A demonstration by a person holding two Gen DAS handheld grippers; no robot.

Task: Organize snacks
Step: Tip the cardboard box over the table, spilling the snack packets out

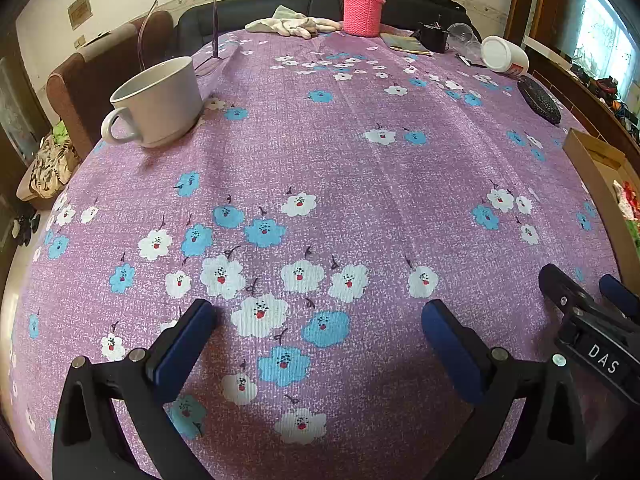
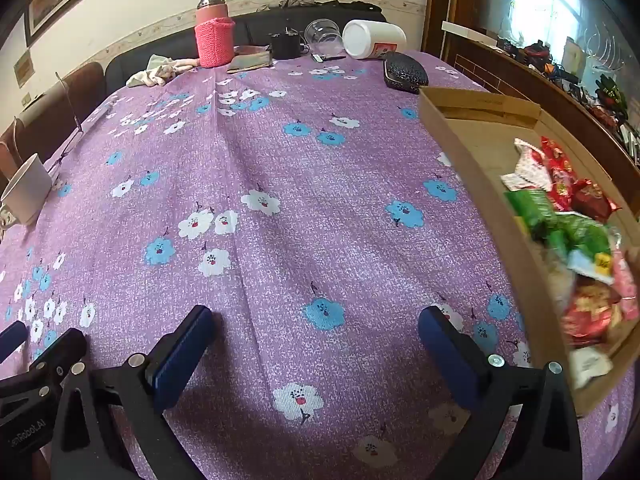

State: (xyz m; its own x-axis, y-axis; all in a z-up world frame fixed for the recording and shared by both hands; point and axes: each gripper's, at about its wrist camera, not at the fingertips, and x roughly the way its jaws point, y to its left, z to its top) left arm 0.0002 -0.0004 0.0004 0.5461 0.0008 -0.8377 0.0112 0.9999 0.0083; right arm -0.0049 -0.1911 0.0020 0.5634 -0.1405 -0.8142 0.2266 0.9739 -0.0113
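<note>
Both grippers hang over the flowered cloth with jaws spread wide and nothing between them. Seen from its own camera, the right gripper (image 2: 316, 332) points down at bare purple tablecloth (image 2: 280, 200), its blue pads well apart. The snacks (image 2: 568, 216) lie to its right, heaped in a shallow cardboard box (image 2: 460, 136) that runs along the right edge of the table from near to far. Green, red and white wrappers are piled in the near half of the box; the nearest ones are blurred and cannot be told apart. The far end of the box shows bare cardboard. The box's long wall stands just beside the right gripper's right finger, with a strip of cloth between them.

The left gripper (image 1: 320, 328) is likewise spread and empty, hovering over cloth further left. In its view only a corner of the box (image 1: 588, 168) and a sliver of wrappers show at the right edge, beyond the right gripper's black frame (image 1: 592, 312), which sits just to its right.

Farther out, a white mug (image 1: 160, 100) stands on the left side of the table. At the far edge stand a pink flask in a knitted sleeve (image 2: 214, 36), a crumpled pale cloth (image 2: 160, 72) to its left, a small black object (image 2: 286, 46), a clear plastic cup on its side (image 2: 322, 36) and a white tub lying on its side (image 2: 372, 38). A dark patterned case (image 2: 404, 70) lies just past the far end of the box.
</note>
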